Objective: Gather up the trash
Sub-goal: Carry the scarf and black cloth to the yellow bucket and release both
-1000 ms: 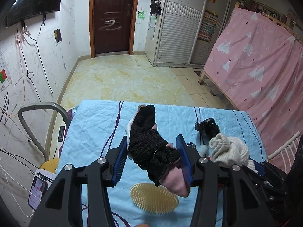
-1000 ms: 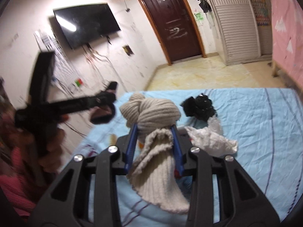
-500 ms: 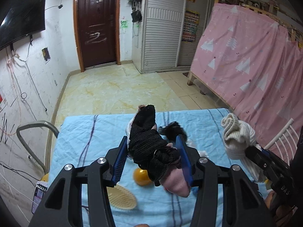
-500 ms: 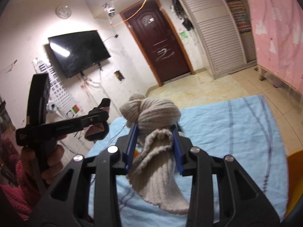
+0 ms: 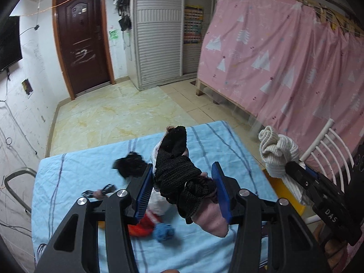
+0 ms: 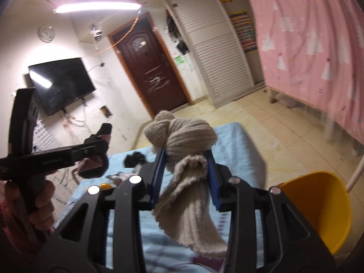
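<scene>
My left gripper [image 5: 182, 182] is shut on a bundle of black and pink knitted socks [image 5: 182, 173] and holds it above the blue bedsheet [image 5: 79, 177]. My right gripper [image 6: 185, 166] is shut on a knotted cream knitted sock [image 6: 182, 136], raised above the bed's right edge; it also shows in the left wrist view [image 5: 278, 152]. A yellow bin [image 6: 318, 207] stands just right of the bed, below and right of the cream sock; it also shows in the left wrist view [image 5: 284, 191].
On the sheet lie a black crumpled item [image 5: 129, 165], a dark cable [image 5: 100, 190], red and blue knitted items [image 5: 145, 225], and white plastic [image 5: 159, 202]. A white rail [image 5: 329, 150] and pink curtain [image 5: 284, 56] stand on the right. Tiled floor [image 5: 113, 118] lies beyond.
Both grippers have swung to the right with their socks held. The yellow bin has come into the right wrist view. The comb and orange ball have left the left wrist view.
</scene>
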Motion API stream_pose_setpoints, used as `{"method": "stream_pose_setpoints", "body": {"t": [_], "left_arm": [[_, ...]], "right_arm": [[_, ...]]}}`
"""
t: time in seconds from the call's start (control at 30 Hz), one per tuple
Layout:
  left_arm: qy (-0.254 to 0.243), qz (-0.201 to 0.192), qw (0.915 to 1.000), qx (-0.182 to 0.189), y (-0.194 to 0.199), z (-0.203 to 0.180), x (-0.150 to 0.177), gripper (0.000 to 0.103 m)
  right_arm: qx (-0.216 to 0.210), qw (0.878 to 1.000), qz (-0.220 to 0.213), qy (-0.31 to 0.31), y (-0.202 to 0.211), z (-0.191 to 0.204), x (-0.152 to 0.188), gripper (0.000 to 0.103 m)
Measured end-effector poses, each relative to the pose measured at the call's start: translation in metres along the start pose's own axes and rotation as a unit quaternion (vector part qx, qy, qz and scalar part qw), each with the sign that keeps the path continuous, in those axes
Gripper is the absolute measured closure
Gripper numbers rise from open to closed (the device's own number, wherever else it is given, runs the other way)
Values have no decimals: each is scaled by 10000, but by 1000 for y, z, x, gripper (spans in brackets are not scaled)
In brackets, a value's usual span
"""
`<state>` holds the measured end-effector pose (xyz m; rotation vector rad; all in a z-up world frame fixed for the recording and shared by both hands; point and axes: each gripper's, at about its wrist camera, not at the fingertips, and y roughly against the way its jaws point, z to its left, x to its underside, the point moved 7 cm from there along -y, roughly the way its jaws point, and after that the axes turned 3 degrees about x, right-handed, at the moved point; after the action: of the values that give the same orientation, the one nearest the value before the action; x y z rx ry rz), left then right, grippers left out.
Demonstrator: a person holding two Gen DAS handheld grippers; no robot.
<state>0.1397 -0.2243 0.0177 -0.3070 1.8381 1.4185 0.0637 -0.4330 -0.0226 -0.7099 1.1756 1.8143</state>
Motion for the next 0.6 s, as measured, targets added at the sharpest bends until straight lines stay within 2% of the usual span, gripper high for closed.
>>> {"method": "stream_pose_setpoints", "body": {"t": [0.23,0.47,0.6], "left_arm": [[-318,87,9992,235,-15,-60,-3,61],[-579,131,9942,902,-29,-123,-6,61],[-642,241,9906,1181,-40,-153,-5,61]], "right_arm": [[726,9970,-226,-103,24,-55,-1,69],[1630,9860,-321,-128,37,-104,7,69],[1925,9806,-309,-183,41,-128,12,69]]}}
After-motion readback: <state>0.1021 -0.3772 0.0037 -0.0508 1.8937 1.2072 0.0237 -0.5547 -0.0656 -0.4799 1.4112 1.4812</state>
